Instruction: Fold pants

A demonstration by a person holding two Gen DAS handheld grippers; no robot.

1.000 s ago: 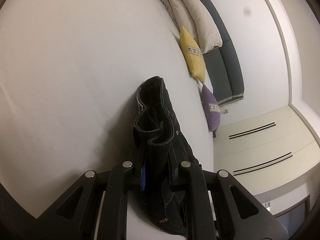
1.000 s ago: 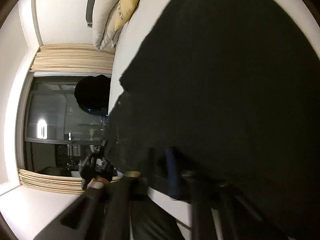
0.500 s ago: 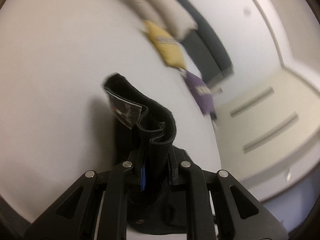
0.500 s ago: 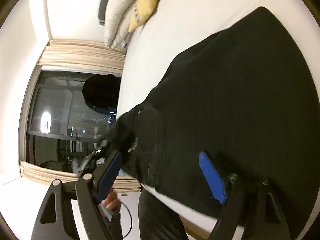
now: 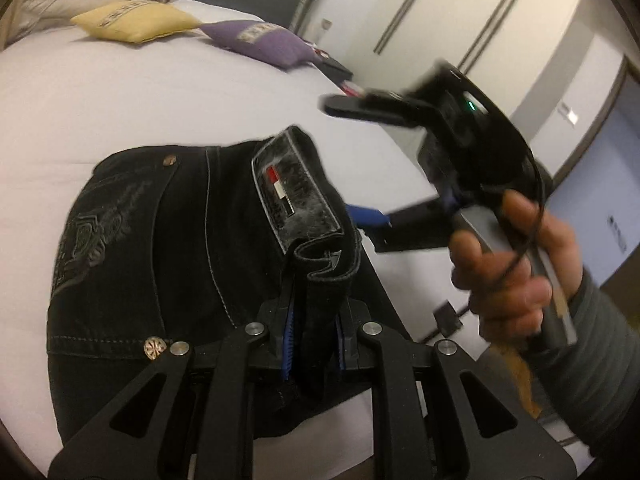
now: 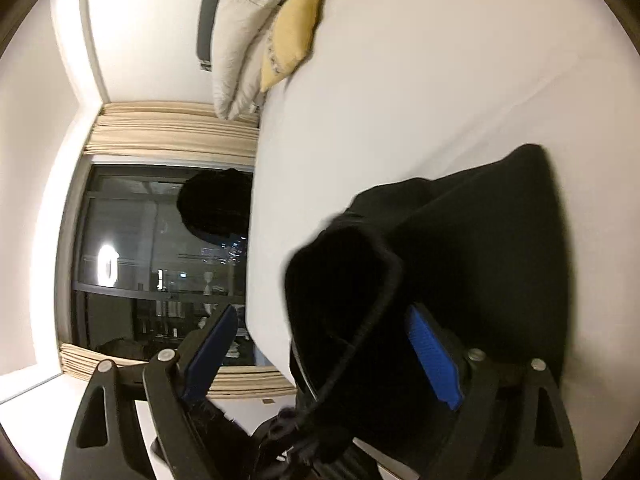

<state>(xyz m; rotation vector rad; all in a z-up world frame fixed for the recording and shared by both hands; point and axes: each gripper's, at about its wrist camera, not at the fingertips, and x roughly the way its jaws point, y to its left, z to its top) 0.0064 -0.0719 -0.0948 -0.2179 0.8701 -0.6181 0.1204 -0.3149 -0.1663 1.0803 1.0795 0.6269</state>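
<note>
The black pants point(image 5: 168, 240) lie bunched on the white bed point(image 5: 100, 100), close to its near edge, with the waistband end point(image 5: 320, 248) lifted off the sheet. That raised bit of waistband stands upright between the fingers of the left gripper point(image 5: 312, 344), whose blue pads are pressed tight on the denim; it plainly has hold of the cloth. A dark patch point(image 5: 292, 196) on the waistband faces up, bearing small red and white marks, but I cannot read any writing on it. Rivets and some embossed stitching show on the hip.

The right gripper point(image 6: 320, 356) is spread wide and holds nothing. In its own view a fold of the dark fabric point(image 6: 344, 280) sits in the gap between the two blue pads, not pinched. From the left view it hovers just beside the waistband, toward the bed's edge, gripped by a bare hand point(image 5: 516, 268).

So the next grab looks like the right one's job: the waistband lies straight ahead of its fingers, and the rest of the pants run away from it across the bed. Farther off, a yellow cushion point(image 5: 132, 20) and a purple cushion point(image 5: 260, 40) rest by the headboard.
</note>
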